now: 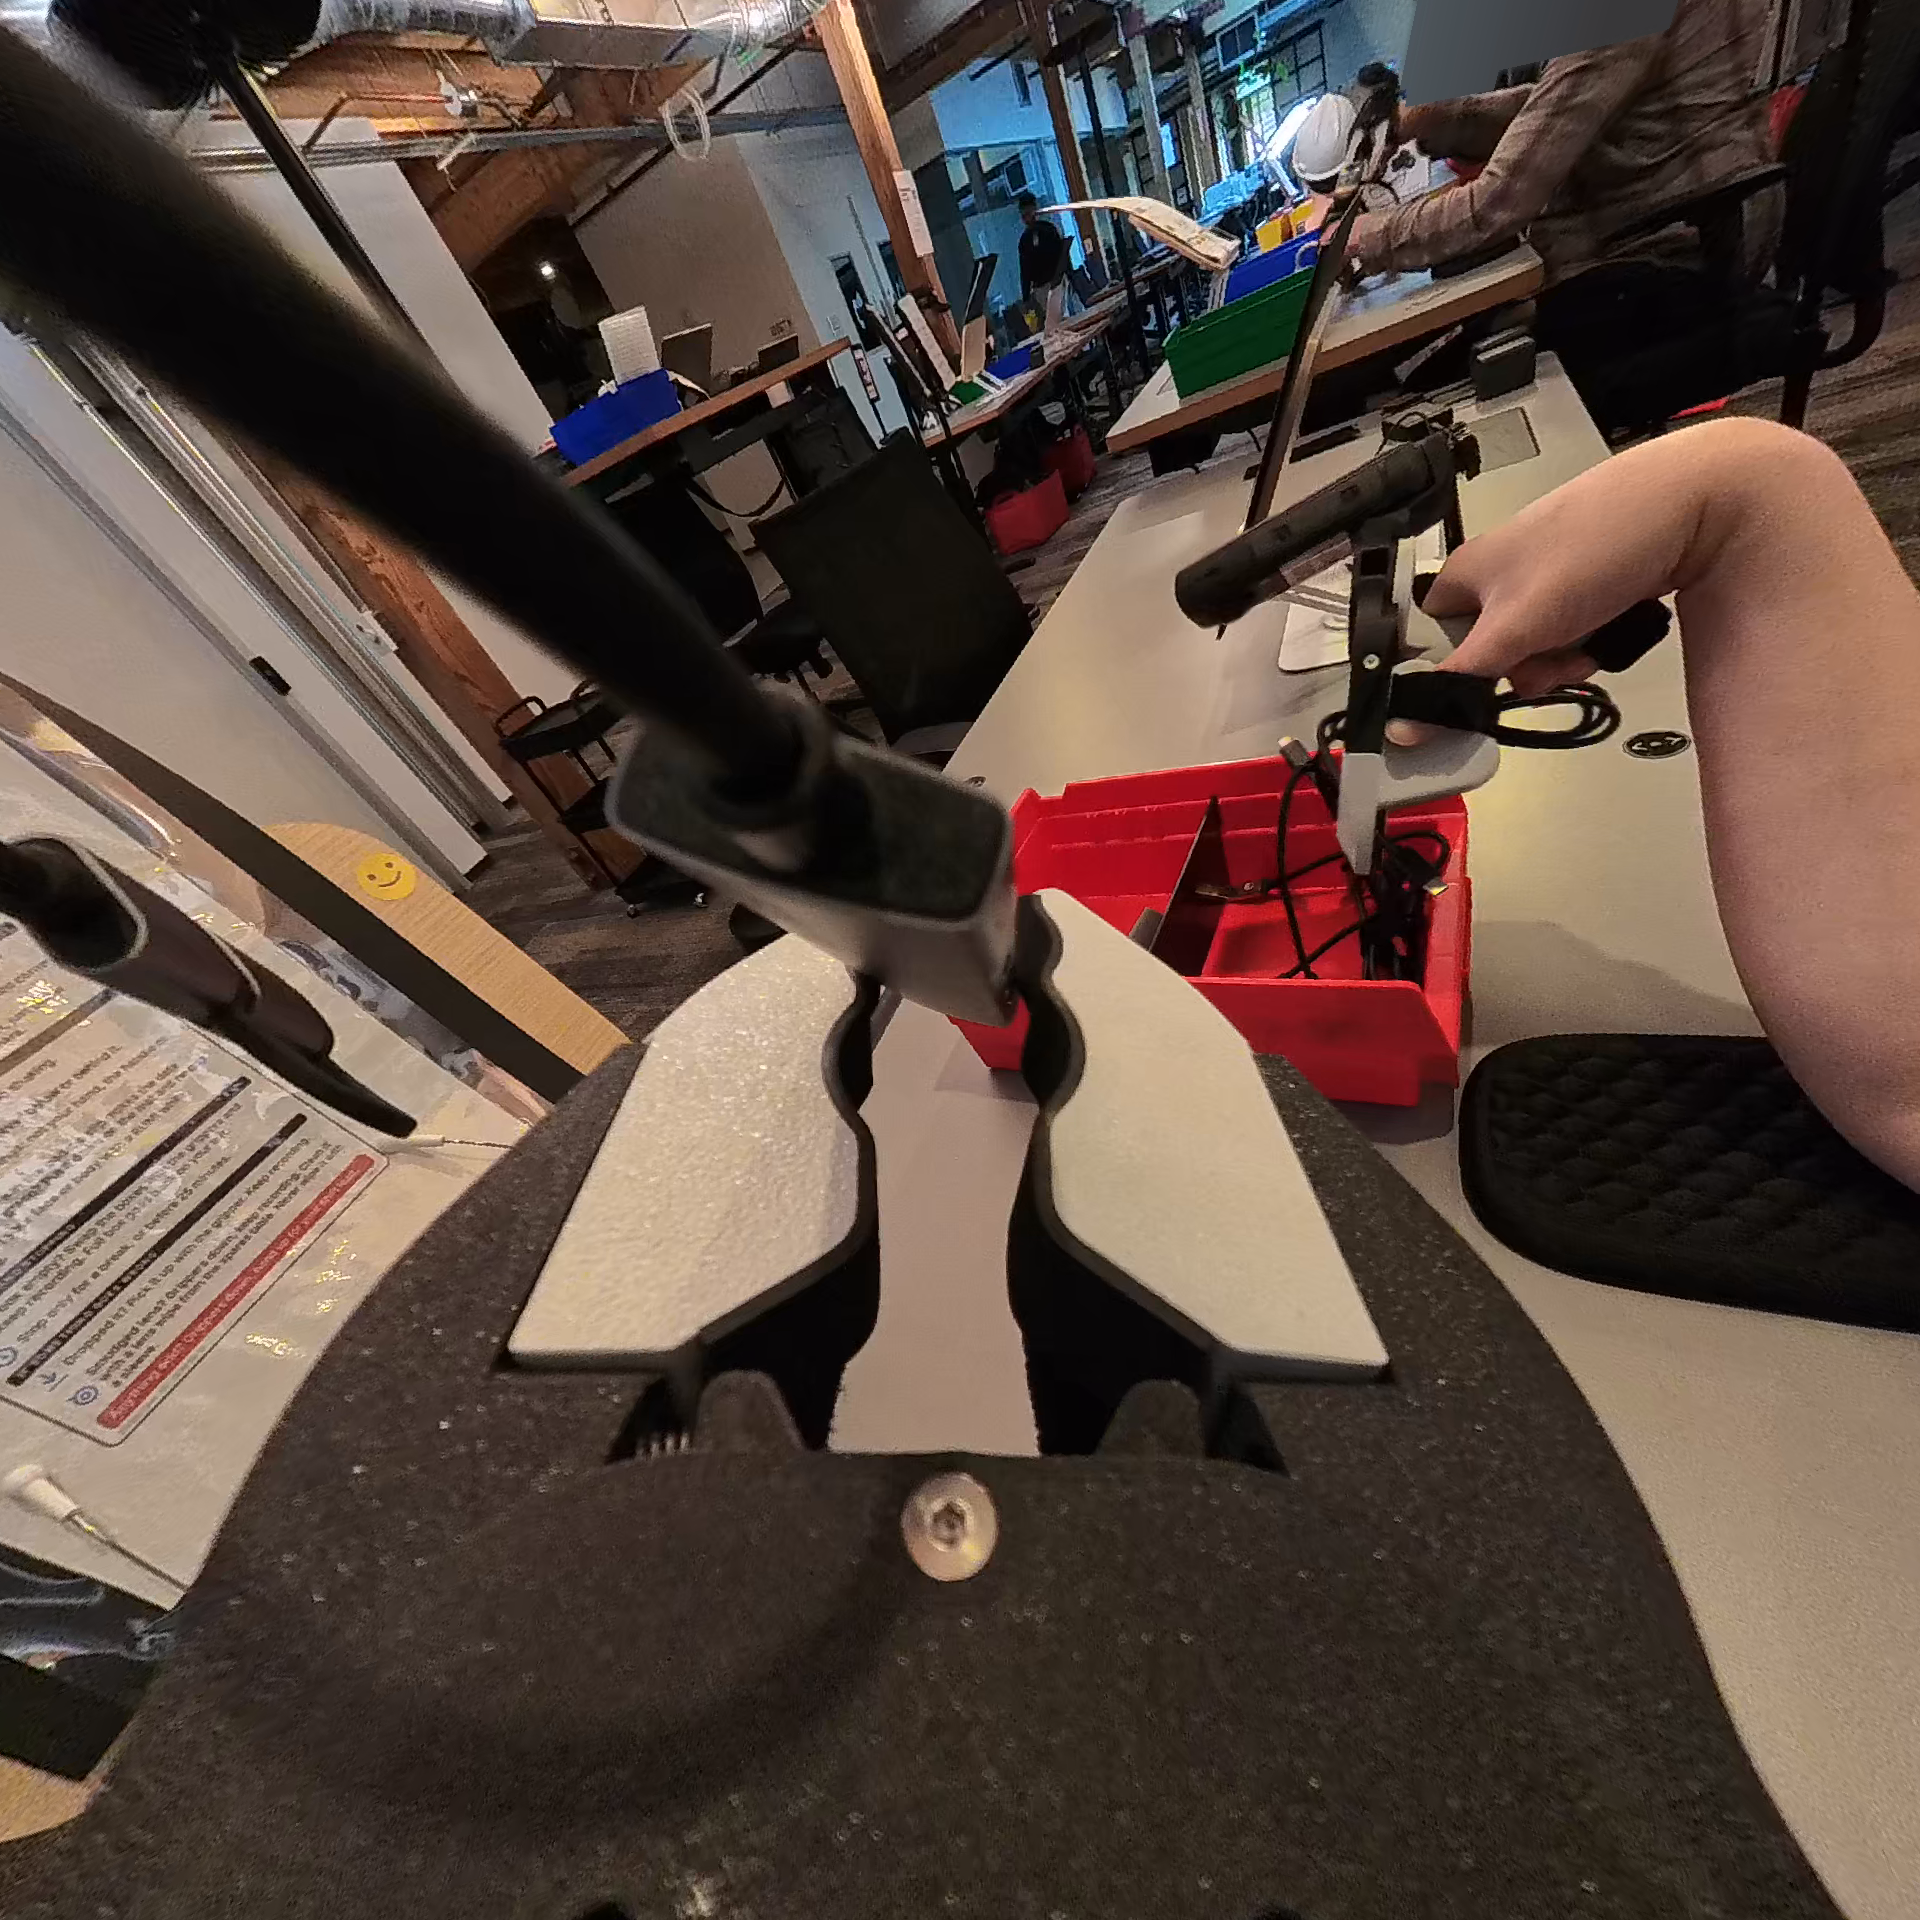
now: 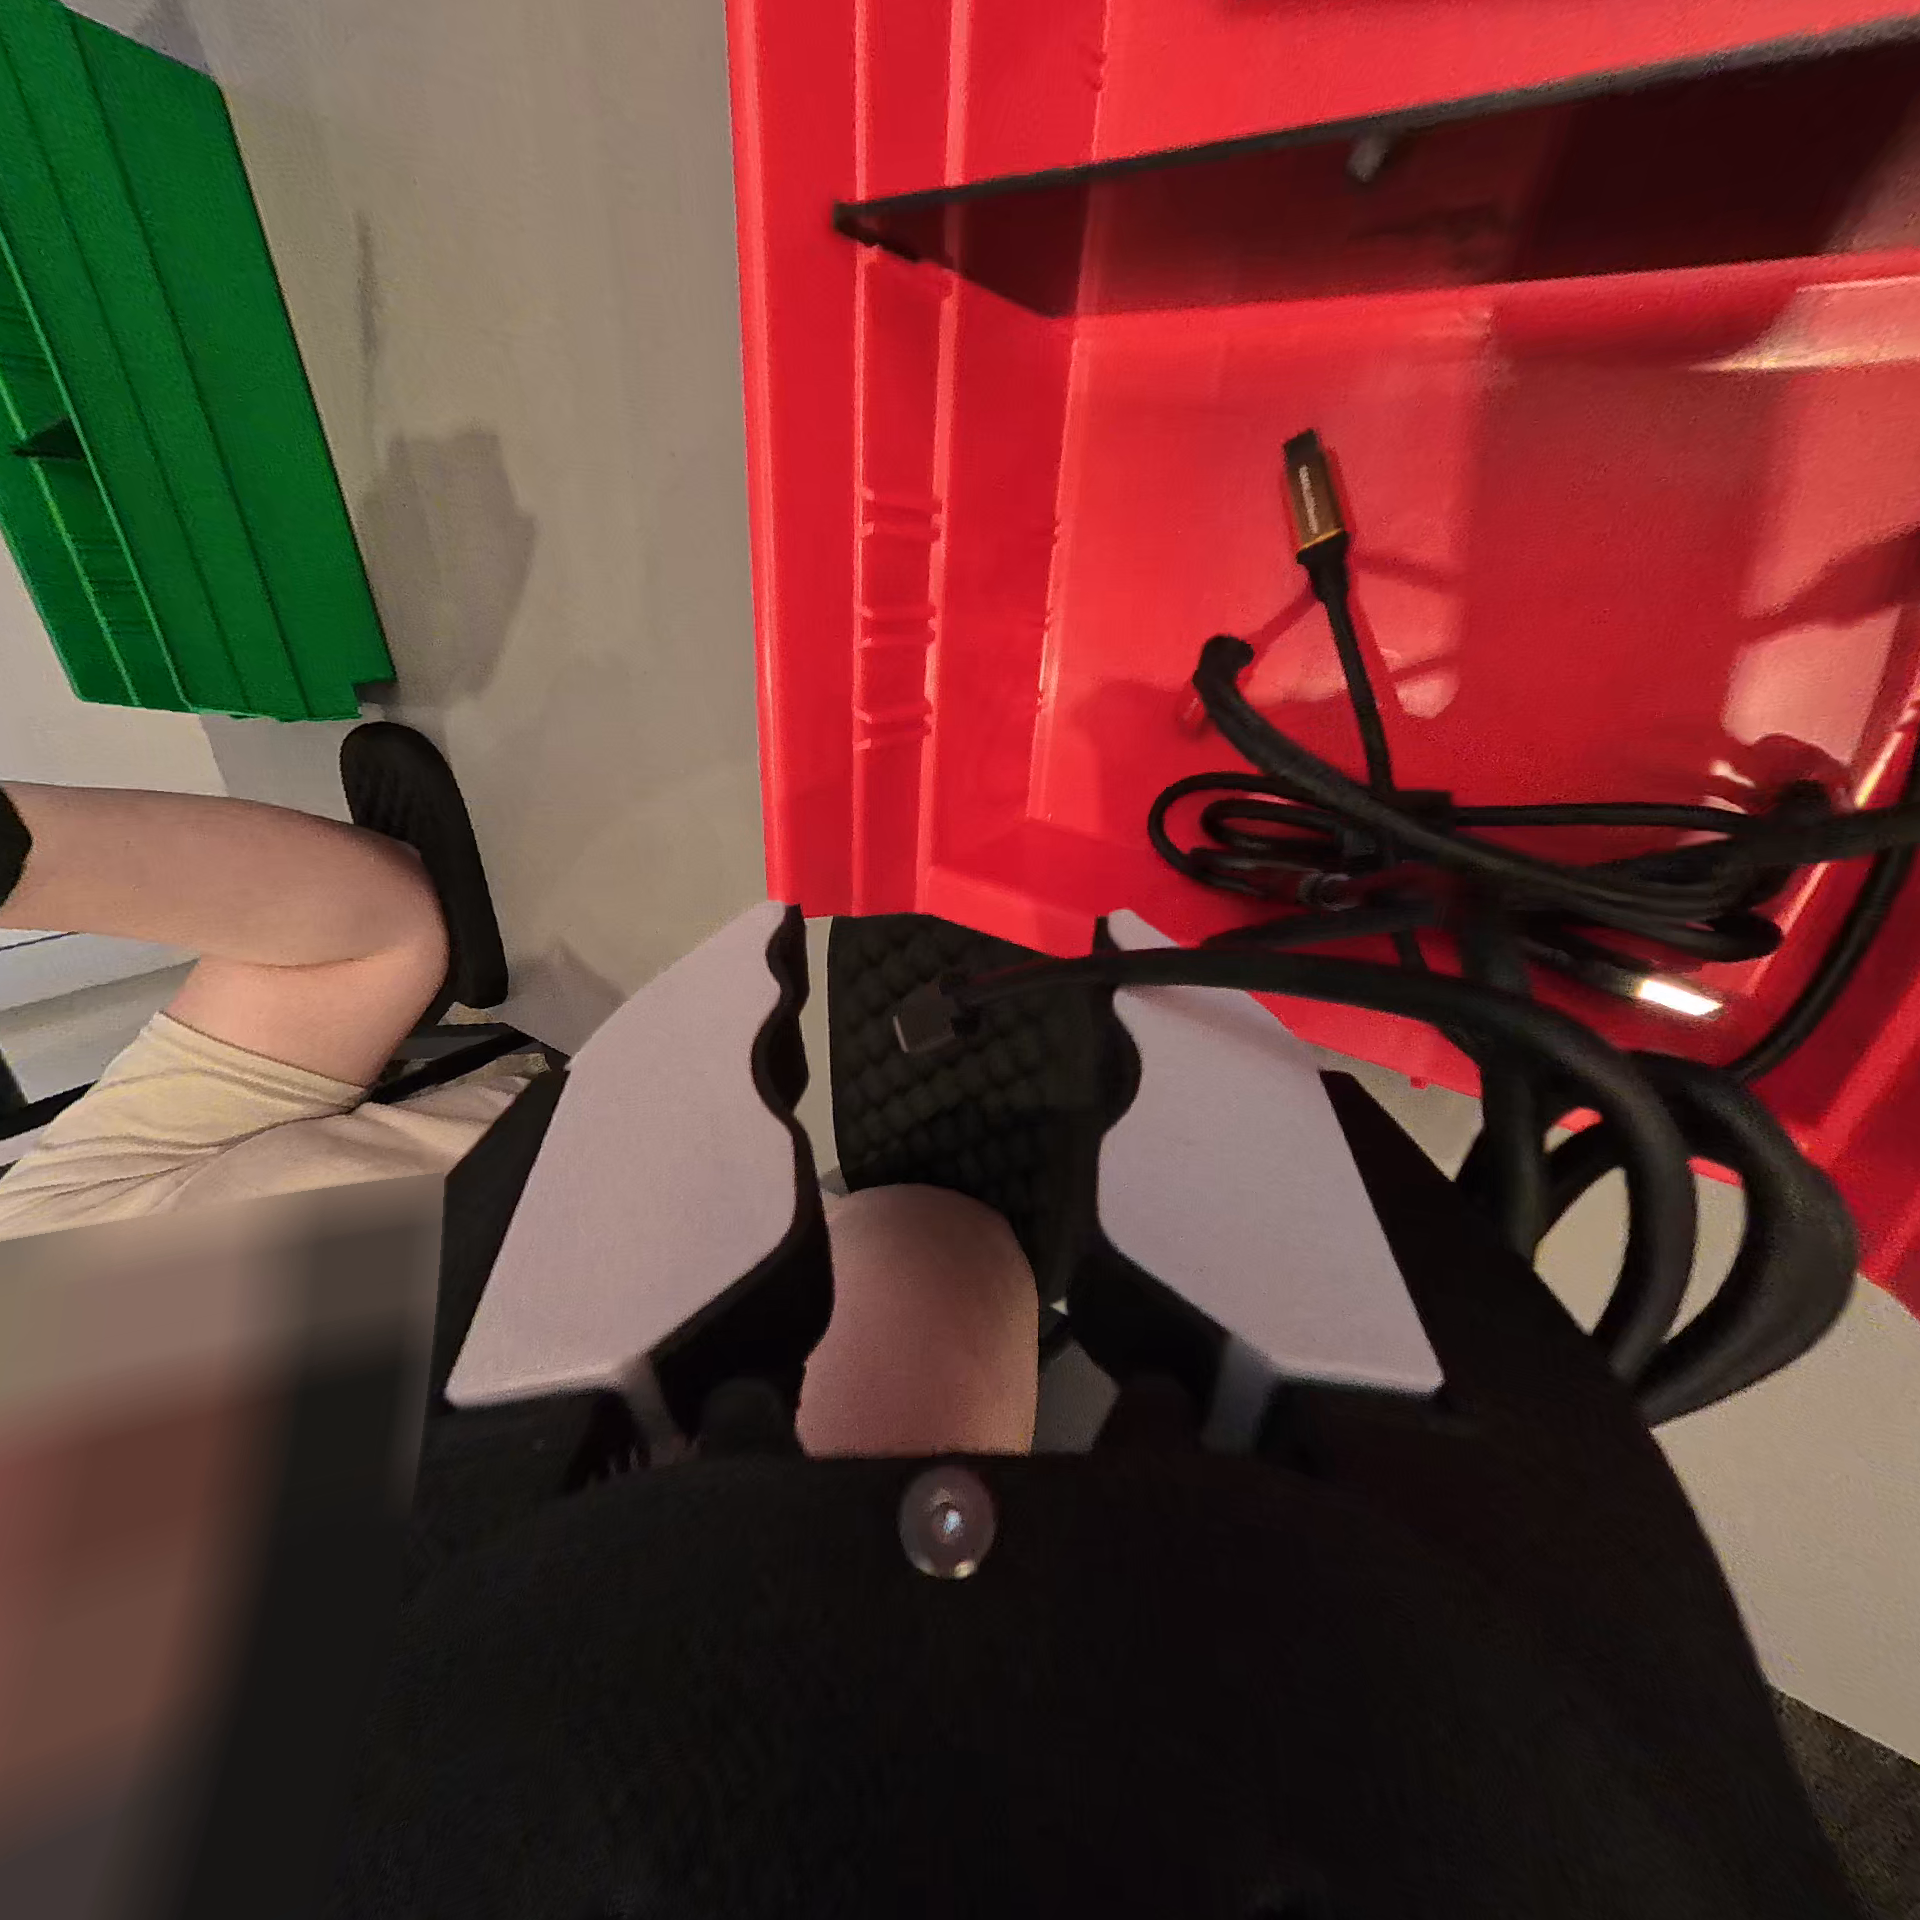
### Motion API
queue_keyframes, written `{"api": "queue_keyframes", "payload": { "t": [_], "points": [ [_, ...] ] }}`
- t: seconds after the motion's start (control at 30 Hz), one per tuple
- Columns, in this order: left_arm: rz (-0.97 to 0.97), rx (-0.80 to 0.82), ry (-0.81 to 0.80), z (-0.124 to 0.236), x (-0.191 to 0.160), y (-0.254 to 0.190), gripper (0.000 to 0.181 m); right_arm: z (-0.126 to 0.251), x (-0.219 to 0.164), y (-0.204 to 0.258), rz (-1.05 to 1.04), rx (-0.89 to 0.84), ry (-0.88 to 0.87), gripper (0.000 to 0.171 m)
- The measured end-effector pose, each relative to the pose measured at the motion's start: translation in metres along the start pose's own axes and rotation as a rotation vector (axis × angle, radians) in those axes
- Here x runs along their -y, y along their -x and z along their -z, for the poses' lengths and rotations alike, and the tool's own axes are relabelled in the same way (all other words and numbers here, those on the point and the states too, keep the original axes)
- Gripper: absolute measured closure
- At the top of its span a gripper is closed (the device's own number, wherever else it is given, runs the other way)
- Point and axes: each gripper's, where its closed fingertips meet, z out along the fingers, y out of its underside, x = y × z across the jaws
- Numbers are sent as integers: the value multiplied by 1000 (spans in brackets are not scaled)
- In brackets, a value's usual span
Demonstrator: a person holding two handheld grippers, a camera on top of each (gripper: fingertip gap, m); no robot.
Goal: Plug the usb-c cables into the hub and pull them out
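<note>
My left gripper [image 1: 940, 997] is shut on a grey hub [image 1: 821, 862], gripping its lower corner and holding it tilted above the table; the hub's thick black cable [image 1: 364, 395] runs up to the left. My right gripper [image 2: 961, 987] is open at the near edge of the red bin [image 2: 935, 416]. A black usb-c plug [image 2: 920, 1023] hangs between its fingers, unclamped, and its cable lies over the right finger [image 2: 1247, 1195]. A tangle of black cables [image 2: 1455, 862] lies in the bin, one with a gold plug [image 2: 1311, 499]. In the left wrist view, the right gripper [image 1: 1361, 847] points down into the bin [image 1: 1299, 1029].
A black divider [image 2: 1351, 166] splits the bin. A black padded wrist rest [image 1: 1683, 1174] lies beside the bin under the person's forearm [image 1: 1818, 779]. A green bin [image 2: 177, 416] stands on the grey table [image 2: 571, 312]. A laminated sheet [image 1: 156, 1247] lies at the left.
</note>
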Motion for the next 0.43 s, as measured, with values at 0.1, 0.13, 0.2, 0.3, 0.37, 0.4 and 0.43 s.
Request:
{"api": "queue_keyframes", "payload": {
  "t": [0.1,0.13,0.2,0.3,0.37,0.4,0.43],
  "points": [
    [-2,2,-1,0,0,0,157,-1,-5,-6,-25,19,20,119],
    [-3,3,-1,0,0,0,157,-1,-6,-8,-32,31,24,119],
    [-2,4,0,0,0,0,157,-2,-5,-5,-16,114,19,119],
    [-3,6,-4,0,0,0,157,-5,-8,2,54,247,56,120],
    [-4,6,-3,0,0,0,157,-5,-6,9,78,318,56,121],
    [-5,7,-2,0,0,0,157,-5,-6,11,91,333,58,122],
    [-6,7,0,-1,0,0,157,-5,-6,14,109,345,60,122]
  ]
}}
